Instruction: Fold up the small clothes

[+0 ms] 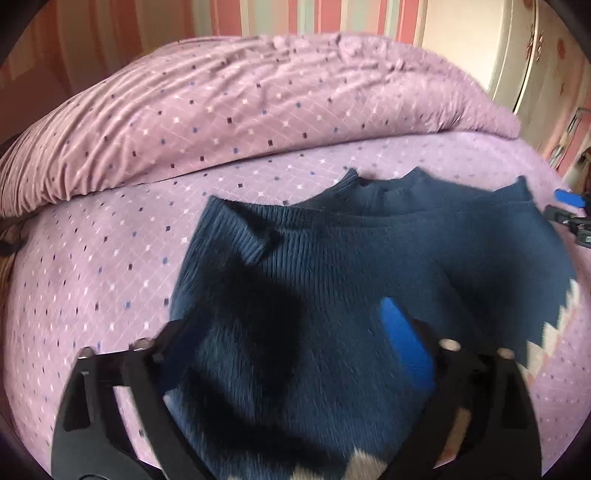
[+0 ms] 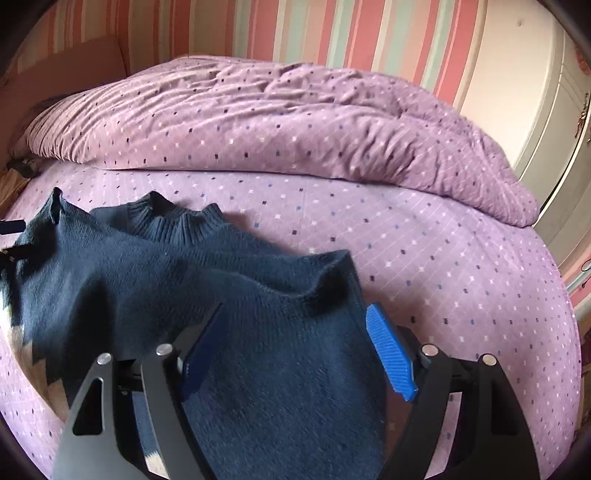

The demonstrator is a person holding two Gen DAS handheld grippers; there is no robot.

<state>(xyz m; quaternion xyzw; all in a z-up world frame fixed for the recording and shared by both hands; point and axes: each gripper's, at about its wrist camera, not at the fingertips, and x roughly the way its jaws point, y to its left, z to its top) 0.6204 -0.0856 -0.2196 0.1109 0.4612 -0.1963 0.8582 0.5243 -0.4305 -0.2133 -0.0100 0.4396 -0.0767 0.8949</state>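
Observation:
A small navy knit sweater (image 1: 332, 266) with a ribbed collar and a pale zigzag pattern lies on the purple bed sheet (image 1: 92, 277). My left gripper (image 1: 291, 332) is open with the sweater's left part between its wide-spread jaws; its blue pad (image 1: 402, 332) shows on the right. In the right wrist view the sweater (image 2: 147, 258) stretches to the left, with its collar (image 2: 166, 218) at the back. My right gripper (image 2: 295, 332) is open around the sweater's right edge, its blue pads (image 2: 388, 350) spread wide. Whether the cloth hangs on the fingers or rests below them is unclear.
A rumpled purple duvet (image 1: 240, 110) lies across the back of the bed, also in the right wrist view (image 2: 295, 122). A striped wall (image 2: 314, 29) stands behind, with a white wardrobe (image 2: 546, 110) at the right. The right gripper's tip (image 1: 570, 212) shows at the right edge.

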